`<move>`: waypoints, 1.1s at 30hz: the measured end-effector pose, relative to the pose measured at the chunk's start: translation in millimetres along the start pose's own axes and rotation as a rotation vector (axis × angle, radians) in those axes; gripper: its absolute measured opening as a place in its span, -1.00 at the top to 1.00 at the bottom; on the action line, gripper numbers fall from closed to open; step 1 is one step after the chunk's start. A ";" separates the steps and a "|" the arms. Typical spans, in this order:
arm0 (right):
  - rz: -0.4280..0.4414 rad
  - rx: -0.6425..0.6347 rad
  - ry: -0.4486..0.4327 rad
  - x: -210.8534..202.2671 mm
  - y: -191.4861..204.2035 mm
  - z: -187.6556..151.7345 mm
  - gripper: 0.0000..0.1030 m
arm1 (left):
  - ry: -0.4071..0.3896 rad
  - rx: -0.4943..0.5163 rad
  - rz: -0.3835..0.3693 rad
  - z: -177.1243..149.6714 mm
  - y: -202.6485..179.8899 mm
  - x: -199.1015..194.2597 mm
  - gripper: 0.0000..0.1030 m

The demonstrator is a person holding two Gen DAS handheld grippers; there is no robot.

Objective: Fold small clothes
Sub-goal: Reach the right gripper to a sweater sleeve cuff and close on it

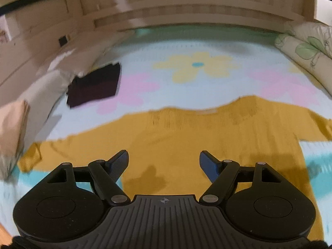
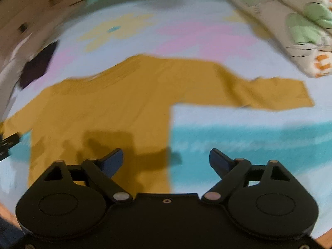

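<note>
Shirt: the mustard long-sleeved shirt (image 2: 108, 108) lies flat on the flowered bedspread (image 1: 186, 87), hem toward the near edge, both sleeves stretched sideways; likely spread out ready for its first fold.
Dark pile: a folded dark garment (image 1: 95, 85) sits near the bedspread's left edge, probably set aside as finished.
Left gripper (image 1: 164, 164): spread wide, nothing between the fingers, above the shirt's body.
Right gripper (image 2: 166, 160): spread, empty, above the shirt's right side seam.

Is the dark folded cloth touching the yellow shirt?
Apart. The left wrist view shows blue bedsheet between the dark folded cloth and the yellow shirt.
</note>
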State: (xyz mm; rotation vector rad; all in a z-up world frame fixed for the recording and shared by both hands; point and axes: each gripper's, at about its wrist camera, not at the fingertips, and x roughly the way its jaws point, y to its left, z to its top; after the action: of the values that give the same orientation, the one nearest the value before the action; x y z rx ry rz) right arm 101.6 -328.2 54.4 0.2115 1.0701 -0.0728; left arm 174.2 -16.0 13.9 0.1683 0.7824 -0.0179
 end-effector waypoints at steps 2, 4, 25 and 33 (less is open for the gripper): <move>-0.033 0.049 -0.028 3.3 -34.2 19.0 -0.41 | -0.014 0.009 -0.002 11.5 -5.3 7.4 -0.44; -0.050 0.130 -0.064 9.3 -77.7 36.3 -0.29 | -0.024 0.028 0.005 21.0 -11.9 16.1 -0.44; -0.261 0.473 -0.104 102.9 -297.1 69.1 -0.51 | 0.084 0.103 -0.013 28.0 -50.2 75.0 -0.44; -0.196 0.445 -0.096 108.7 -291.2 76.4 0.75 | 0.085 0.089 -0.005 40.7 -37.9 74.4 -0.43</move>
State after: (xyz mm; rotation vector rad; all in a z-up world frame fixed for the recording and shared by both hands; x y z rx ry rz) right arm 172.6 -623.9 -45.3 0.4983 0.9662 -0.4949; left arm 252.6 -56.3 -15.5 0.2528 0.8670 -0.0509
